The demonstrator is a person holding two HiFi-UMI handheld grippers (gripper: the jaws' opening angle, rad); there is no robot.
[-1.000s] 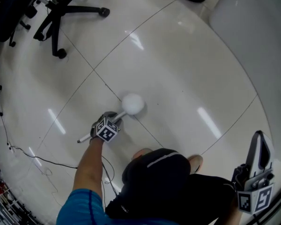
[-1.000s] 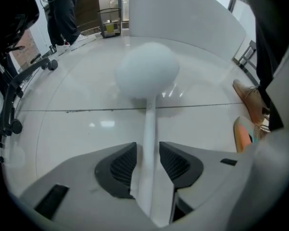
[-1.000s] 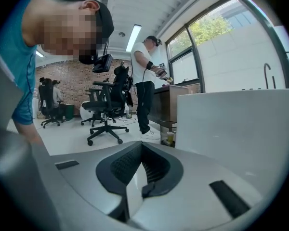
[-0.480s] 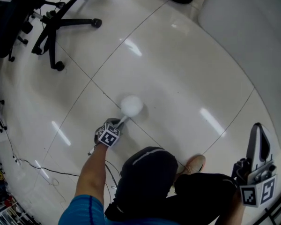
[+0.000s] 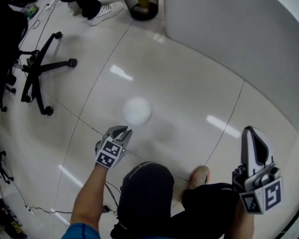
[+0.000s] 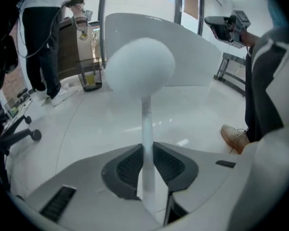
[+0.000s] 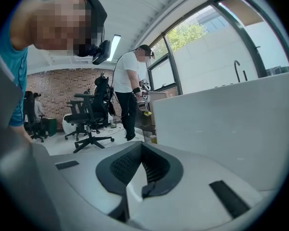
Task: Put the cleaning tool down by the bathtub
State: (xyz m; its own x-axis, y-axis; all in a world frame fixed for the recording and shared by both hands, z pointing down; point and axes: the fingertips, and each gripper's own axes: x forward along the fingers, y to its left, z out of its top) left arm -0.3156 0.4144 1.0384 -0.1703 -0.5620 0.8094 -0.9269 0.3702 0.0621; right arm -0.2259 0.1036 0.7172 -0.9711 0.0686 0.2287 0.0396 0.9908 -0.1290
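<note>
Head view showed the left tongs low over the white tiled floor, in front of the person's knee. The cleaning tool stuck out forward from them, its round white head blurred; whether the head touched the floor could not be told. The bathtub stood well apart from the tool, at the upper right, with open floor between them. A dark bin stood just beside the near corner of the bathtub, and an office chair stood far to the left.

In the left gripper view, the left tongs were closed on the thin white handle of the cleaning tool. Both dark pads pressed on it from the sides. The fluffy head pointed toward the white wall of the bathtub.

The right tongs hung at the person's right side, near the bathtub wall. In the right gripper view, the right tongs were closed, with nothing between the tips, and the bathtub filled the right half.
</note>
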